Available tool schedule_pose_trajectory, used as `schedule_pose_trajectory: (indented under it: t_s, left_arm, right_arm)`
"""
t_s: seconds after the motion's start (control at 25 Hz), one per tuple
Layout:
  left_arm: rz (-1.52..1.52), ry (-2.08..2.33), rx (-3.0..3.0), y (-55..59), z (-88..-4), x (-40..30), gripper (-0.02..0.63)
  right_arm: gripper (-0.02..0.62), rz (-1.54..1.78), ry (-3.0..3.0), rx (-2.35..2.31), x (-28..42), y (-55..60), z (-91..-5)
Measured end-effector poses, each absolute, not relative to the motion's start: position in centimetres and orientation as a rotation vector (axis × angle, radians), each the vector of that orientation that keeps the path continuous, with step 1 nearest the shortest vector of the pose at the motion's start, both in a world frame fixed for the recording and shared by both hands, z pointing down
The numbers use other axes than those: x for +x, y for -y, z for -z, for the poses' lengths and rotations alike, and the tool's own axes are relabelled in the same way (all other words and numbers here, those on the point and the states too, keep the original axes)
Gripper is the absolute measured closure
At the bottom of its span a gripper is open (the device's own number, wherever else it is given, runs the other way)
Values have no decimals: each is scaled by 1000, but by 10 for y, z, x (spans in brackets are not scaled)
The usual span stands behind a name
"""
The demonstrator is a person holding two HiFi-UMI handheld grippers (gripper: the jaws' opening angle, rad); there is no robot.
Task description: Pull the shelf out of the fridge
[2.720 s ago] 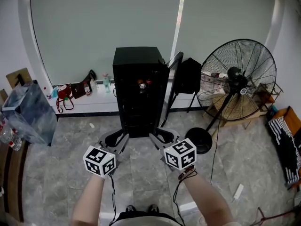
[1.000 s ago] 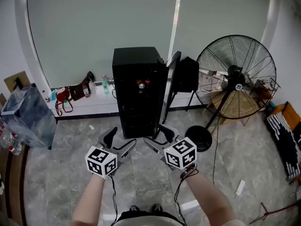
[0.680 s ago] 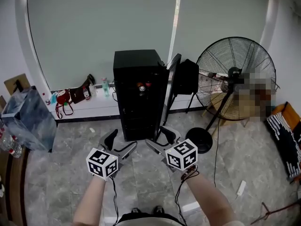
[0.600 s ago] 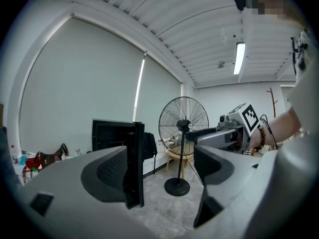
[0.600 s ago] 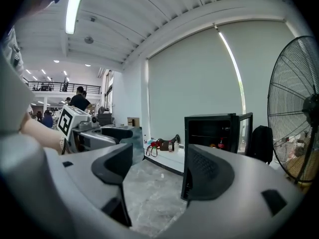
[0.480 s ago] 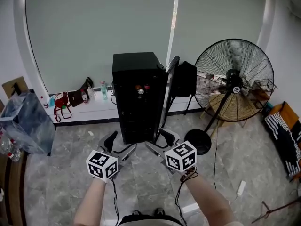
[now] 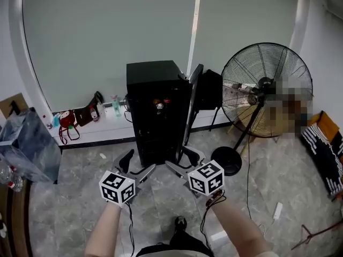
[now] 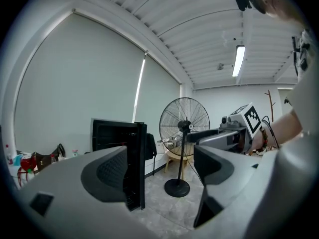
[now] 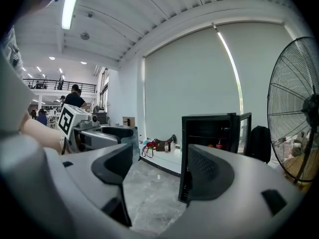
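Left tool [image 7: 140, 162] released, jaws apart, nothing between. Right tool [image 7: 179, 157] likewise released, empty. Both hover over floor [image 7: 161, 199] near black fridge [image 7: 155, 116], door [image 7: 191, 106] open.

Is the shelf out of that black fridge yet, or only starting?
Only the start. The fridge has its door open. The left gripper and right gripper hover before it, jaws apart, empty. Reaching in, gripping the shelf and pulling remain.
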State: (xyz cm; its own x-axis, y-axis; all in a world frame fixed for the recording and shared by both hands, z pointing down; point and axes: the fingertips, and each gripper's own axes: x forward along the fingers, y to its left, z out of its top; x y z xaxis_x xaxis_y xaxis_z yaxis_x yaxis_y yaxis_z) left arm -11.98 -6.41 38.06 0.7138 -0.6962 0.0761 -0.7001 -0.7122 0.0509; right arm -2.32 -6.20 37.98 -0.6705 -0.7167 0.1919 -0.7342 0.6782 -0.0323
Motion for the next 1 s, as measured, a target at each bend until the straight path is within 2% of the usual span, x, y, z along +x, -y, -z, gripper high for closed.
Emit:
schedule_pose_trajectory:
  t_s: [0.36,1.0]
  left_arm:
    - [-89,1173,2838,118,-384,-115,201]
    - [-82,1213,2784,283,-393,-79,199]
  right_arm:
    - [264,-136,2748,1182,-16,121,-374]
    - [264,-158,2736,1125,21,289,-384]
